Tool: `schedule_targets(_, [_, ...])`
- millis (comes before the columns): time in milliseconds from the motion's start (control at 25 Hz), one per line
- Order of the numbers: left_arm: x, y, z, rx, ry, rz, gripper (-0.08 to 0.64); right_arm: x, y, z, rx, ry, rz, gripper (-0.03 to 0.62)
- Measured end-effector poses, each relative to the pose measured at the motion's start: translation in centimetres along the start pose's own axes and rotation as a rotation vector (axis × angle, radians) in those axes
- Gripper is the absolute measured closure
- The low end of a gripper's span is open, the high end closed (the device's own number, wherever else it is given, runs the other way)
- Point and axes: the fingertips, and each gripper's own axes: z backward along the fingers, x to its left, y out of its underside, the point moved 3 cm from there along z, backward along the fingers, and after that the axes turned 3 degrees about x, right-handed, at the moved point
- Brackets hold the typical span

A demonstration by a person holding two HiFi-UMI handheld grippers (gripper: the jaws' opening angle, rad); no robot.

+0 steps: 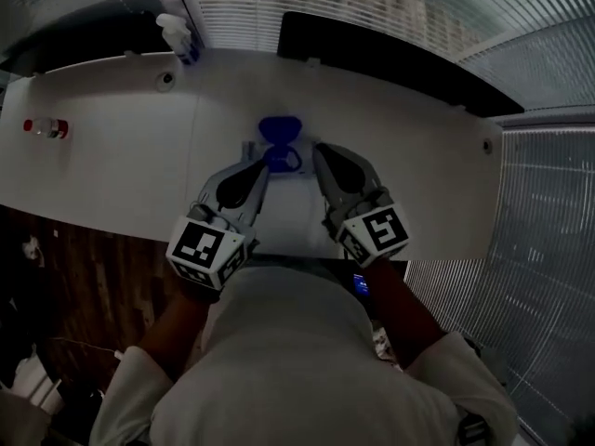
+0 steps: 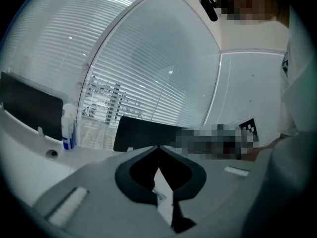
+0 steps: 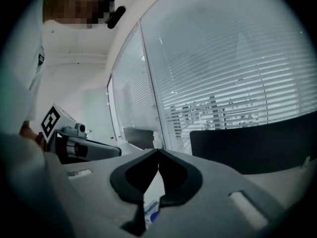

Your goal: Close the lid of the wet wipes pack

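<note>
The wet wipes pack [image 1: 288,193] lies on the white table [image 1: 121,156], straight ahead of me. Its blue lid [image 1: 279,130] stands open at the far end, above the blue-rimmed opening [image 1: 284,161]. My left gripper [image 1: 263,165] is at the opening's left side and my right gripper [image 1: 321,151] at its right, both pointing away from me. In the left gripper view the jaws [image 2: 158,148] meet at the tips, with a strip of the white pack [image 2: 162,200] showing below them. In the right gripper view the jaws [image 3: 158,151] are likewise shut, over the pack's blue print [image 3: 152,211].
A spray bottle [image 1: 177,35] stands at the table's back left, and a small red-capped bottle [image 1: 46,128] lies at the far left. A dark panel [image 1: 390,59] runs along the back edge. The table's front edge is just below the grippers.
</note>
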Motion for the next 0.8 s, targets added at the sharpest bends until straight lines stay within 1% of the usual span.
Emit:
schedule_targets(160, [1.5, 1.9, -1.6, 0.048, -0.009, 0.007, 0.557, -1.8, 3.3, -2.7, 0.065, -0.002, -0.015, 0.588])
schedule_targets(240, [2.2, 3.1, -2.5, 0.085, -0.012, 0.001, 0.557, -2.7, 4.8, -3.9, 0.101, -0.001, -0.037, 0.558])
schedule_targets(320, [2.8, 4.4, -3.4, 0.124, -0.007, -0.008, 0.557, -3.7, 6.2, -4.9, 0.135, 0.009, -0.057, 0.558])
schedule_targets(480, [4.6, 8.1, -4.5, 0.201, -0.007, -0.001, 0.557, -5.6, 9.0, -7.0, 0.204, 0.031, -0.048, 0.557])
schedule_targets(560, [5.8, 10.0, -5.1, 0.246, -0.011, 0.016, 0.557, -6.4, 10.5, -8.2, 0.242, 0.033, -0.046, 0.554])
schedule_targets(680, [7.0, 12.2, -6.0, 0.291, 0.005, 0.039, 0.557, -7.5, 13.2, -9.9, 0.307, 0.026, -0.038, 0.551])
schedule_targets(800, [7.9, 14.5, -7.0, 0.349, 0.005, 0.033, 0.557, -8.3, 15.9, -11.3, 0.375, 0.009, -0.031, 0.533])
